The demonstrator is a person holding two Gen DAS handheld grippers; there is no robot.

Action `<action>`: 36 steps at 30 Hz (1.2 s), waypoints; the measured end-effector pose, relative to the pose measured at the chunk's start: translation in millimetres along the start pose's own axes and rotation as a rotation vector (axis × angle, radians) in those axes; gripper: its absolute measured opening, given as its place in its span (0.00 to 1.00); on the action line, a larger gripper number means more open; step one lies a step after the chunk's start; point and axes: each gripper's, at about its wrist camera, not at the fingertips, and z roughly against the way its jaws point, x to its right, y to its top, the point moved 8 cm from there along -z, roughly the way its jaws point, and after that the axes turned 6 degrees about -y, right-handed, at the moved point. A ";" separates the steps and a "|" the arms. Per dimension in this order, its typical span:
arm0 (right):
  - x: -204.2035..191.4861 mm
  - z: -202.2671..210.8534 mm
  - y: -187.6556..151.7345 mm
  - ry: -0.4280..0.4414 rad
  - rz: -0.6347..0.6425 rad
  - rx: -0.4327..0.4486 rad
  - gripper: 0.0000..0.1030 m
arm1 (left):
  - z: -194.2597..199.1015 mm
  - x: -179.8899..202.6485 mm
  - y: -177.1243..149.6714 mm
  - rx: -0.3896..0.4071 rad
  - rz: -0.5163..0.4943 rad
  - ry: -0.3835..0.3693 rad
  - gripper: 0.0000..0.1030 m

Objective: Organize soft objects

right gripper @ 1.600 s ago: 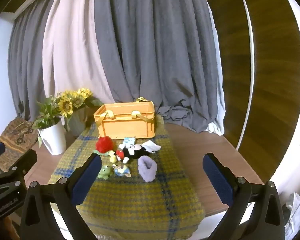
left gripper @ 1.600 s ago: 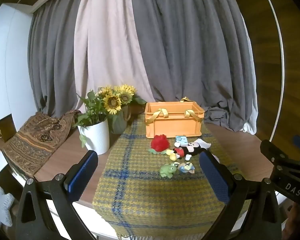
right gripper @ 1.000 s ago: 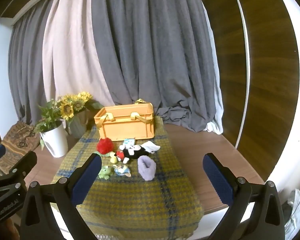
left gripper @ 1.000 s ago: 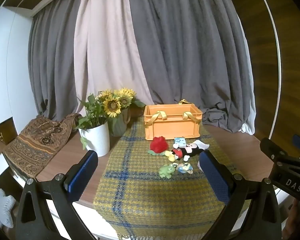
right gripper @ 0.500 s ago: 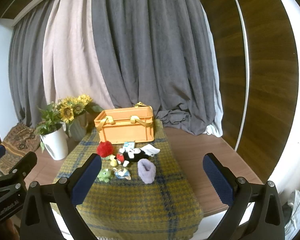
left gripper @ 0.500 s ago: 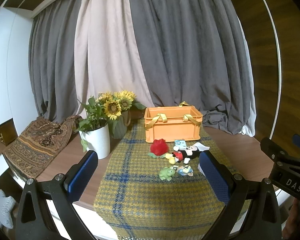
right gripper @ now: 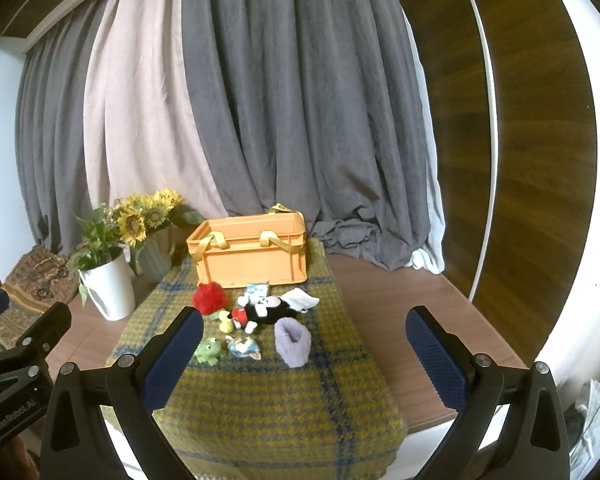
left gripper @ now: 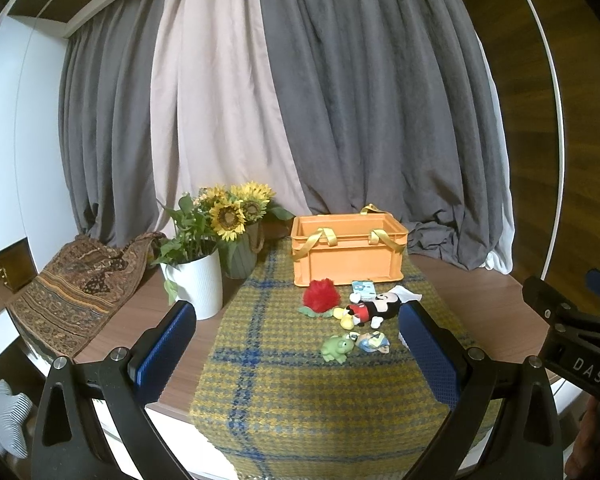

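Both views sit higher and farther back than 1.6 s ago; toys unmoved.
My left tool [left gripper: 296, 344] and right tool [right gripper: 304, 346] gape wide, empty, well short of the toys [right gripper: 266, 308] lying on the cloth [right gripper: 260, 408] before the crate [right gripper: 252, 252]. Light and squashy, I judge; pinch each across its body.
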 end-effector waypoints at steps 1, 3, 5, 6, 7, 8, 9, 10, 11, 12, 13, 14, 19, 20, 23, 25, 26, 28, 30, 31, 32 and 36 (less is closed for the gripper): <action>0.5 -0.2 -0.1 0.000 0.000 0.000 1.00 | -0.8 -0.7 0.7 0.000 0.001 -0.001 1.00; 0.3 -0.3 -0.2 0.000 0.000 0.000 1.00 | -1.6 -1.0 0.7 0.000 0.002 -0.002 1.00; 0.1 -0.4 -0.1 0.000 0.000 0.001 1.00 | -1.8 -1.5 0.2 0.000 0.002 -0.002 1.00; 0.1 -0.3 0.2 0.000 0.001 0.001 1.00 | -1.9 -1.5 -0.2 0.002 0.002 -0.001 1.00; 0.3 -1.1 -0.2 -0.001 0.000 0.001 1.00 | -1.8 -1.4 -0.4 0.002 0.001 -0.001 1.00; 0.3 -1.2 0.0 0.000 -0.001 0.001 1.00 | -1.7 -1.6 -0.6 0.002 0.001 -0.001 1.00; 0.1 -1.4 0.1 0.001 -0.001 -0.001 1.00 | -1.6 -2.1 -0.7 0.002 0.001 0.000 1.00; -0.1 -1.3 0.1 0.002 -0.001 -0.002 1.00 | -2.0 -2.8 -0.7 0.002 0.001 0.001 1.00; -0.7 -0.7 -0.4 -0.001 -0.001 0.001 1.00 | -3.2 -3.6 0.1 0.001 0.002 0.001 1.00; -0.4 -0.8 0.0 -0.001 0.000 0.001 1.00 | -2.1 -2.9 -1.1 0.003 0.002 0.000 1.00; -0.6 -1.1 -0.1 0.000 0.001 0.001 1.00 | -2.0 -2.9 -1.2 0.002 0.002 0.000 1.00; -0.6 -1.1 -0.1 0.000 0.000 0.001 1.00 | -1.8 -2.8 -1.7 0.003 0.001 0.000 1.00; -1.2 -2.7 0.1 0.001 0.000 -0.001 1.00 | -1.6 -3.2 -2.5 0.004 0.001 0.001 1.00; -1.4 -2.4 -0.3 0.000 0.000 0.000 1.00 | -1.5 -3.3 -2.7 0.004 0.000 0.000 1.00; -1.6 -2.3 -0.3 -0.001 0.001 0.000 1.00 | -2.0 -5.2 -3.6 0.005 -0.001 0.003 1.00; -1.3 -2.8 0.1 -0.002 0.001 0.000 1.00 | -2.9 -6.7 -3.9 0.005 0.000 0.004 1.00; -1.4 -2.5 -0.2 -0.001 0.000 -0.001 1.00 | -3.0 -6.5 -3.7 0.005 0.000 0.003 1.00; -1.3 -2.6 -0.1 -0.002 0.000 -0.001 1.00 | -2.9 -6.6 -4.1 0.005 -0.001 0.004 1.00; -1.3 -2.7 -0.1 -0.002 0.001 0.000 1.00 | -3.1 -6.4 -4.1 0.004 0.000 0.003 1.00; -1.4 -3.0 0.1 -0.002 0.001 -0.001 1.00 | -3.8 -7.8 -4.4 0.003 0.000 0.001 1.00; -1.2 -2.5 -0.2 -0.001 0.001 0.000 1.00 | -4.5 -9.1 -5.2 0.002 0.001 0.001 1.00; -1.0 -3.1 0.1 -0.002 0.002 -0.002 1.00 | -3.2 -10.9 -10.5 0.003 0.001 0.002 1.00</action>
